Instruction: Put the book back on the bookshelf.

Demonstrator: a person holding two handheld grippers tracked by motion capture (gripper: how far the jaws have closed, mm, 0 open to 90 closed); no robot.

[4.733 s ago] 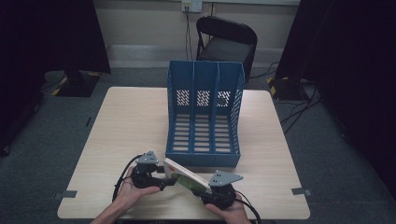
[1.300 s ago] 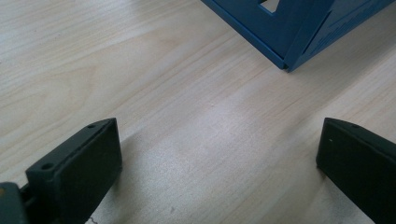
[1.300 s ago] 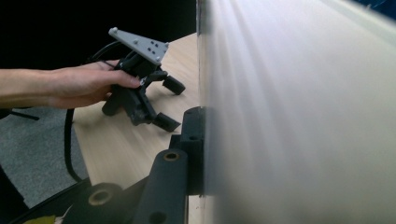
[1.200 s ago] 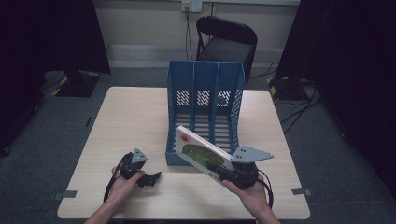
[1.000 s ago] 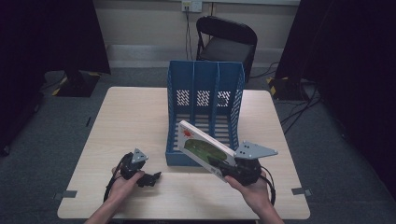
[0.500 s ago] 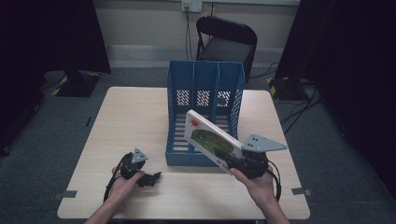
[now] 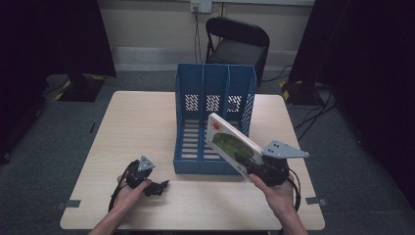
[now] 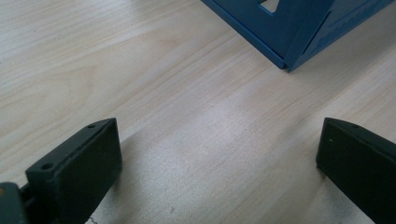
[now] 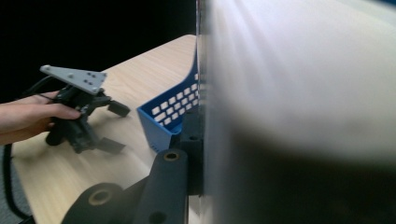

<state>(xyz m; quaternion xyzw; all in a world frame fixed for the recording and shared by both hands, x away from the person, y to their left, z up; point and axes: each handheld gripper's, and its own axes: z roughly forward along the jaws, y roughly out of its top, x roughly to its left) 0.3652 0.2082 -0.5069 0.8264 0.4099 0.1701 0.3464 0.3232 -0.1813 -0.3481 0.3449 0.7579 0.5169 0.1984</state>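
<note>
Black right gripper (image 7: 255,169) fingers clamped on book (image 7: 231,145), left gripper (image 7: 159,186) fingers wide apart, empty, on table (image 7: 142,122)

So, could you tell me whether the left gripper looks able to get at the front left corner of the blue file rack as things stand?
Probably yes. The left gripper rests open on the table, with bare wood between it and the blue file rack's near corner.

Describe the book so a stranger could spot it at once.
Start at the wooden table and find the blue file rack in its middle. Just right of the rack's front, the right gripper holds a flat book tilted in the air. Its white cover bears a green picture.
</note>
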